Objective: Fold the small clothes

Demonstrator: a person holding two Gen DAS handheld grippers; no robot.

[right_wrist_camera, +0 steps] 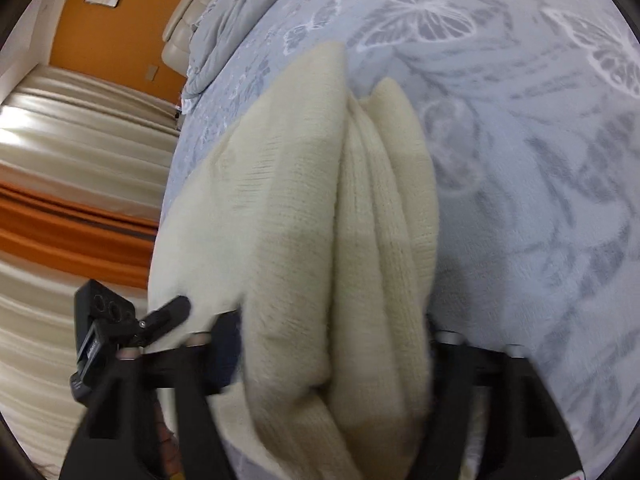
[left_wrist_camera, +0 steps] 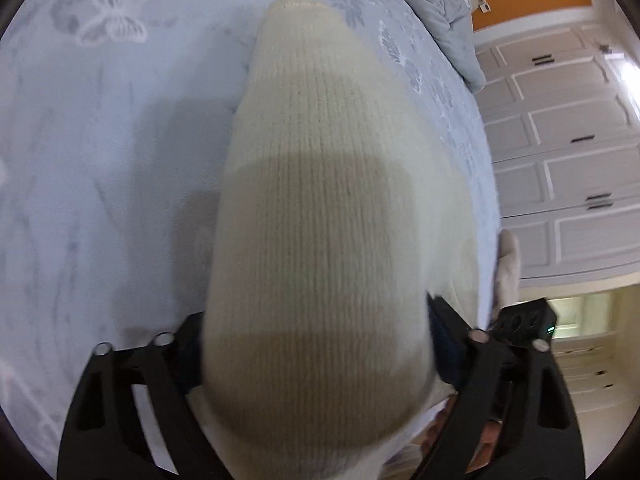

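Knitwear (right_wrist_camera: 320,220) bunched between right tool (right_wrist_camera: 332,344)

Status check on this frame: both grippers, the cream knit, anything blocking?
Left gripper and right gripper both shut on cream knit. Knit bunched on the butterfly bedspread. Nothing in the way.

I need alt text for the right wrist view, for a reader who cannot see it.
The right gripper is closed on a bunched cream knitted garment lying on a pale blue bedspread with butterfly patterns. The left gripper is at the garment's left edge.
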